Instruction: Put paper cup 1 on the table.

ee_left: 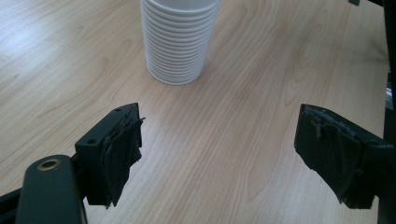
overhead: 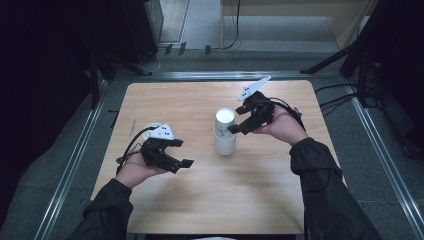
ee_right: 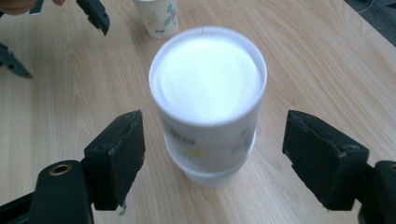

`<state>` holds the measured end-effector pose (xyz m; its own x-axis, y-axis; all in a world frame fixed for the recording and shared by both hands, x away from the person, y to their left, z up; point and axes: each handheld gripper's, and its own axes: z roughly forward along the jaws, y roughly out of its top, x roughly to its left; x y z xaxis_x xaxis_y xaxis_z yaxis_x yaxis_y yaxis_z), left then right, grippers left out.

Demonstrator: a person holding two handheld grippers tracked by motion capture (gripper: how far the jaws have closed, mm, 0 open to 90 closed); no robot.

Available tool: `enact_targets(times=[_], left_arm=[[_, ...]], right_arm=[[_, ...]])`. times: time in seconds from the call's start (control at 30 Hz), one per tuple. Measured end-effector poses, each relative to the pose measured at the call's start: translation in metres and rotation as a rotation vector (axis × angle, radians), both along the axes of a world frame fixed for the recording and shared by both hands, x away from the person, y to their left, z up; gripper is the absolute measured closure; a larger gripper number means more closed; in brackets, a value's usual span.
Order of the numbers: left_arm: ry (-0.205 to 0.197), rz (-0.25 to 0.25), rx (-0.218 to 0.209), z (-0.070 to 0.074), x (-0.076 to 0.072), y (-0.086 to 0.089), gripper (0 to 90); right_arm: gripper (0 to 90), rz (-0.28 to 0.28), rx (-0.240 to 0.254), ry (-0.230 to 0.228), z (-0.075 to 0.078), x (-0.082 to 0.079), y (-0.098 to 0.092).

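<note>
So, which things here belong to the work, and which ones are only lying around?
In the job: tall stack of white paper cups; right gripper, open around the stack's top; left gripper, open; probably the single printed paper cup.
Lying about: black cables on the floor beside the wooden table.

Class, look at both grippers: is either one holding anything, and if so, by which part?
Nothing is held. The right gripper has its jaws open on either side of the cup stack, pads clear of it. The left gripper is open over bare table.
</note>
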<state>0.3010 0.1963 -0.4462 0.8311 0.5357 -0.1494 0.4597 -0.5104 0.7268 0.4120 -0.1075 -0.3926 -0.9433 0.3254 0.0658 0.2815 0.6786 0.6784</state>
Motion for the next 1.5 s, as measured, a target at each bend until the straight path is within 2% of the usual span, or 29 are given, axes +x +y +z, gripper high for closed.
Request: enact_targets(times=[0.13,0.3,0.43,0.77,1.03,1.27,1.37,1.5], left_arm=[[0.004,-0.011,0.005,0.000,0.001,0.000,15.2],[0.007,-0.022,0.004,-0.002,0.001,-0.004,15.2],[0.004,-0.034,0.013,-0.003,0.001,-0.005,15.2],[0.012,-0.033,0.006,-0.004,0.003,-0.005,15.2],[0.009,-0.042,0.018,-0.005,0.002,-0.007,15.2],[0.001,-0.038,0.016,-0.004,0.002,-0.006,15.2],[-0.004,-0.044,-0.007,-0.002,0.002,-0.006,15.2],[0.001,-0.045,-0.002,-0.003,0.002,-0.006,15.2]], right_arm=[[22.0,0.021,-0.042,0.015,0.000,0.004,0.016],[22.8,0.037,-0.064,0.013,-0.001,0.005,0.029],[28.8,0.022,-0.089,0.002,-0.001,0.007,0.034],[32.7,0.029,-0.108,-0.006,0.006,0.008,0.033],[33.6,0.008,-0.111,0.013,0.016,0.006,0.031],[33.9,-0.004,-0.088,0.015,0.030,0.005,0.028],[34.1,-0.003,-0.098,0.017,0.034,0.006,0.027],[34.3,-0.008,-0.084,0.009,0.044,0.004,0.025]])
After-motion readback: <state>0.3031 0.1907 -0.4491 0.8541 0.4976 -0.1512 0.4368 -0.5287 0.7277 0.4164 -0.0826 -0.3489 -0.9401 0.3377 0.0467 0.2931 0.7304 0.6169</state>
